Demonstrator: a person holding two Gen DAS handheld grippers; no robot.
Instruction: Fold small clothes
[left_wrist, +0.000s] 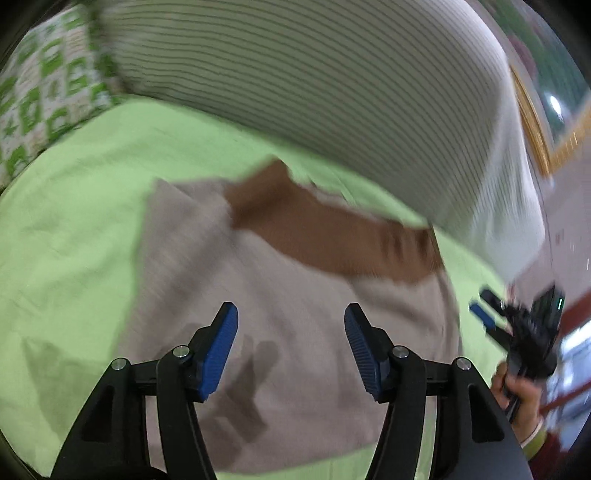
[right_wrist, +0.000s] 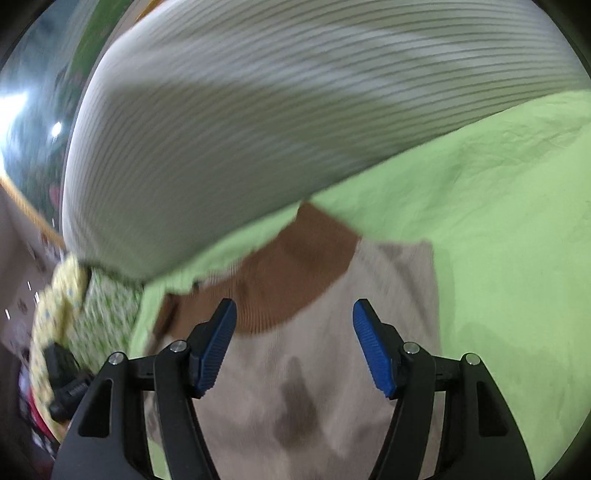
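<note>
A small beige garment (left_wrist: 288, 350) with a brown ribbed band (left_wrist: 332, 236) lies flat on a light green bedsheet (left_wrist: 74, 221). My left gripper (left_wrist: 291, 354) hovers above the beige cloth, open, with nothing between its blue pads. In the right wrist view the same garment (right_wrist: 295, 387) and its brown band (right_wrist: 291, 280) lie below my right gripper (right_wrist: 294, 349), which is also open and empty. The right gripper (left_wrist: 517, 328) shows at the right edge of the left wrist view, held by a hand (left_wrist: 517, 398).
A large white pillow with thin dark stripes (left_wrist: 332, 92) lies just behind the garment. A green-and-white patterned pillow (left_wrist: 40, 92) sits at the far left. A gold-framed picture (left_wrist: 535, 122) hangs on the wall beyond. Yellow patterned cloth (right_wrist: 55, 314) hangs at the bed's left edge.
</note>
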